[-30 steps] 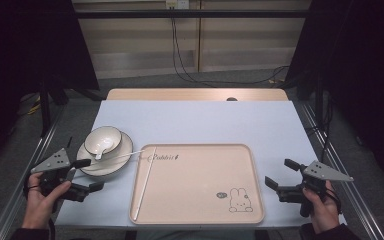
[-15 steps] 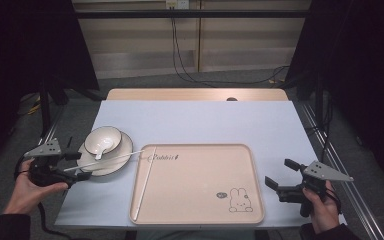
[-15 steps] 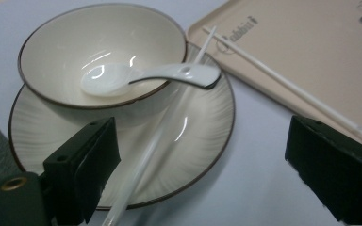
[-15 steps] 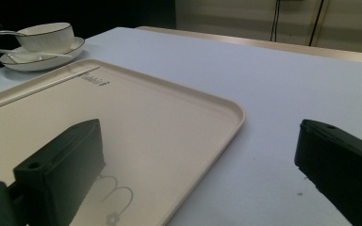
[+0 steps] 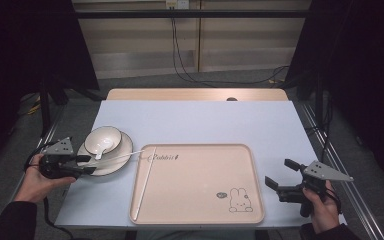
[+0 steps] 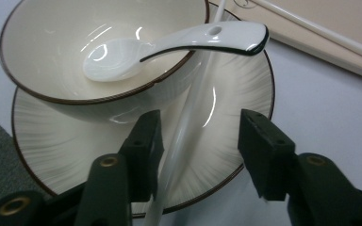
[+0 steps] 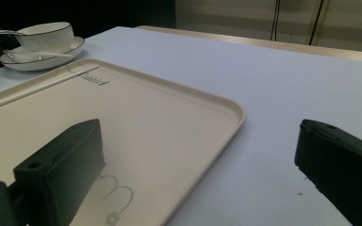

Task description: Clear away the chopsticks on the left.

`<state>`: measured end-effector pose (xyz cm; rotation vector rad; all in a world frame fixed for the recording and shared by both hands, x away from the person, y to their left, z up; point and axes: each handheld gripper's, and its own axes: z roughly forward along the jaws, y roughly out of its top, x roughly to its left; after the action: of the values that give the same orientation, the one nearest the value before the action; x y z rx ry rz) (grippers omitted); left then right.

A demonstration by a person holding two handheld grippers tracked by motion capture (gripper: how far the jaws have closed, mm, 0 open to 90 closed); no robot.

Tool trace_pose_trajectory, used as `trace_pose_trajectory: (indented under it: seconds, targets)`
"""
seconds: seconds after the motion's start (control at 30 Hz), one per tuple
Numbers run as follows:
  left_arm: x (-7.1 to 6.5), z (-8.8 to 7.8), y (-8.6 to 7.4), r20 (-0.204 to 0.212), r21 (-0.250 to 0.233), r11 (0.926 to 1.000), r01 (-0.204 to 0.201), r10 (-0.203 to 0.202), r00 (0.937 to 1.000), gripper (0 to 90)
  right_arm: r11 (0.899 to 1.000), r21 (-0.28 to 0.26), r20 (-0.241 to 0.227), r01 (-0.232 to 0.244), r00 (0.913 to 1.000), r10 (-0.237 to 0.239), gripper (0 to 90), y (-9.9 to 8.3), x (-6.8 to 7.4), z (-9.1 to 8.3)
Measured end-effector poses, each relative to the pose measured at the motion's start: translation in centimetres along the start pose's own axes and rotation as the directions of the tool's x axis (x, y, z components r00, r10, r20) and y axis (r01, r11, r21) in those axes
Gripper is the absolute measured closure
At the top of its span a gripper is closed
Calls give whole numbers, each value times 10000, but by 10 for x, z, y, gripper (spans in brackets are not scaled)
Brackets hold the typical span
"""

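Surface (image 5: 195, 120): pale blue, dark room | bowl (image 5: 103, 139) on plate (image 5: 112, 156), spoon (image 5: 100, 150) inside | tray (image 5: 198, 182): one chopstick (image 5: 143, 186) | left gripper (image 5: 84, 165) jaws closing around second chopstick (image 6: 184, 127), not pressing | right gripper (image 5: 277, 177) jaws wide, empty.

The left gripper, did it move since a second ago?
Yes. The left gripper has slid toward the plate and its jaws have just been closing around a white chopstick lying across the plate.
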<state>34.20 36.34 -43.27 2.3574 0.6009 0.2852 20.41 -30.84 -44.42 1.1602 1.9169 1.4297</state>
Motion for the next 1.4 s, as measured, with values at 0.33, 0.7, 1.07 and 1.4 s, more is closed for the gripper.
trace_pose_trajectory:
  seconds: [0.33,0.7,1.07,1.4]
  targets:
    - [-3,13,7,93,309,9984,-481,478,9988,677,10000,12,-6,-18,10000,18,16,0,0,0]
    - [-8,26,15,508,488,9959,-764,739,9960,707,10000,3,-25,0,10000,0,16,0,0,0]
    - [-10,34,20,796,751,9922,-992,932,9925,780,10000,16,-43,-2,10000,2,18,0,0,0]
    - [-10,31,21,830,761,9958,-510,446,9955,845,10000,22,-51,-50,10000,50,18,0,0,0]
